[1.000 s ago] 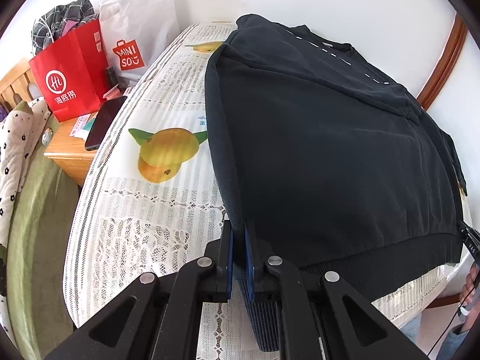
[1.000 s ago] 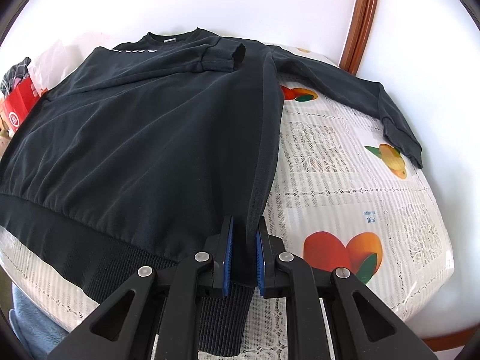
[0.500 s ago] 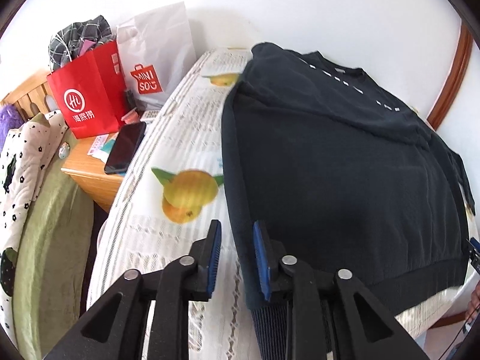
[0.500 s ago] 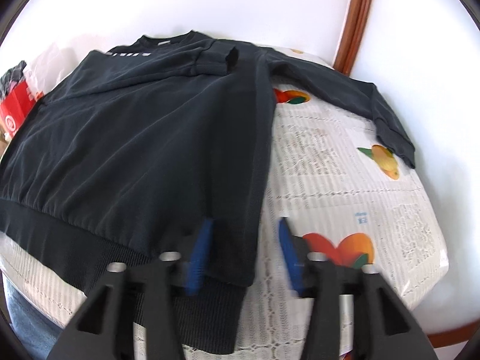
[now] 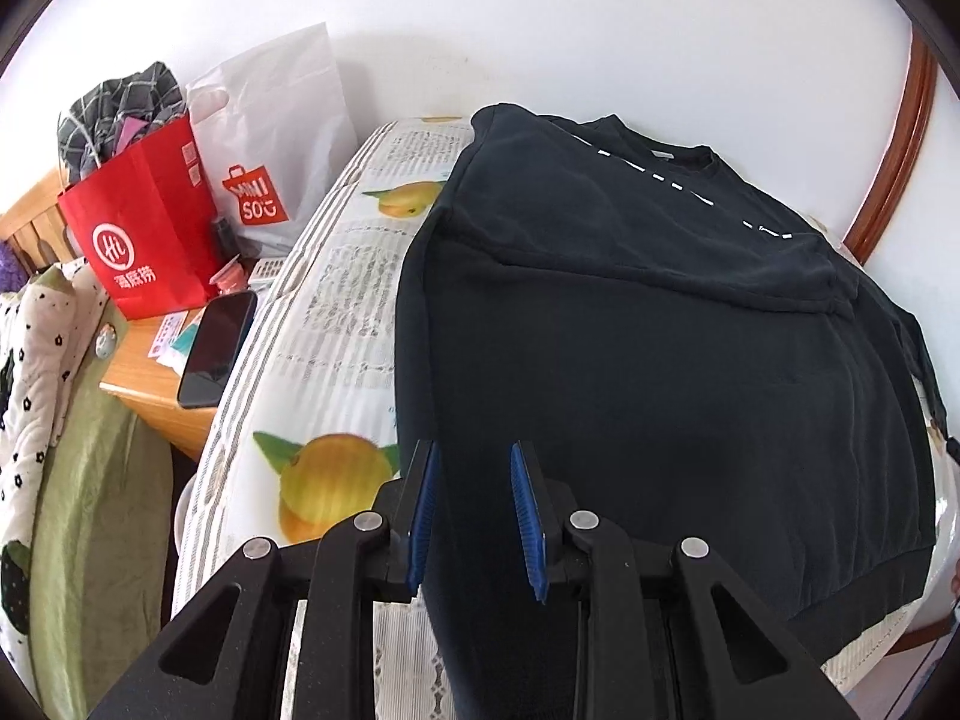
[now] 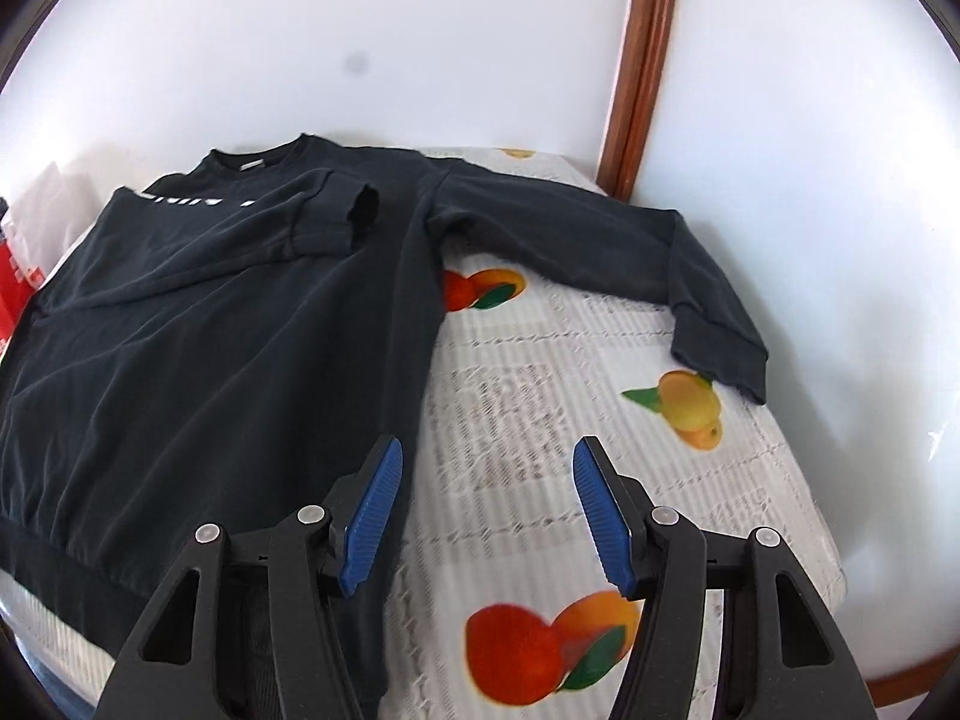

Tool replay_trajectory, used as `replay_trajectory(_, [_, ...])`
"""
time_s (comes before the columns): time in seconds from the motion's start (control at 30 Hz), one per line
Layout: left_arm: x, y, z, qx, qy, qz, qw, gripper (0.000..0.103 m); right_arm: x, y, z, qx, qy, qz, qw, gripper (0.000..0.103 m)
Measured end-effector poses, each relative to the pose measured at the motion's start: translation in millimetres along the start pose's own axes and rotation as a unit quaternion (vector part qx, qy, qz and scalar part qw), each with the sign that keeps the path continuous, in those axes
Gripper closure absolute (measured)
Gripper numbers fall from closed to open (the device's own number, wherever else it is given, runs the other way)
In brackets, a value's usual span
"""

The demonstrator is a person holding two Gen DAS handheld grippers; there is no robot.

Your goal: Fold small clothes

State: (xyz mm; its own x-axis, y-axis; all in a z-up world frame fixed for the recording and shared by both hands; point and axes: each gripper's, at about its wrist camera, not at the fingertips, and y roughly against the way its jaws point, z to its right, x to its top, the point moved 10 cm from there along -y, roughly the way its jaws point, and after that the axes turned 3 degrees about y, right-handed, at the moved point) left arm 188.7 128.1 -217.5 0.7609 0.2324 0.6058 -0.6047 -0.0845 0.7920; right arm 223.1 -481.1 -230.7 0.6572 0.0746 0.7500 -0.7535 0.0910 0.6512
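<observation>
A black long-sleeved sweatshirt (image 5: 660, 372) lies flat on a table with a white lace, fruit-print cloth (image 5: 336, 300). In the right wrist view the sweatshirt (image 6: 210, 348) has one sleeve folded across its chest (image 6: 324, 216) and the other sleeve (image 6: 630, 252) stretched out to the right on the cloth (image 6: 540, 396). My left gripper (image 5: 471, 516) is open and empty above the sweatshirt's left edge near the hem. My right gripper (image 6: 486, 510) is open wide and empty, above the sweatshirt's right edge and the cloth.
Left of the table stands a wooden side table (image 5: 156, 384) with a red paper bag (image 5: 138, 228), a white Miniso bag (image 5: 270, 138) and a black phone (image 5: 216, 348). A green and spotted blanket (image 5: 66, 450) lies lower left. A white wall and a wooden frame (image 6: 642, 60) stand behind.
Both grippers were shut on the sweatshirt's hem corners a second ago. They have opened, let go of it, and lifted up and back; the sweatshirt lies flat.
</observation>
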Motion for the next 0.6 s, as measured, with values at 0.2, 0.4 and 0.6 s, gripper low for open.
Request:
replay_trajectory(0.2, [16,-18,6,0.022,-0.021,0.005,0.9995,0.08,12,-21,36,-0.044,-0.011,-0.007,0.999,0.044])
replay_trajectory(0.4, [27,-45,12,0.023,-0.032,0.003,0.9992,0.077,20,-56,83,-0.08,-0.037,-0.022,0.996,0.044])
replay_trajectory(0.6, [27,-68,15,0.023,-0.021,-0.008,0.9995,0.076,25,-94,121,-0.092,-0.071,-0.04,0.992,0.044])
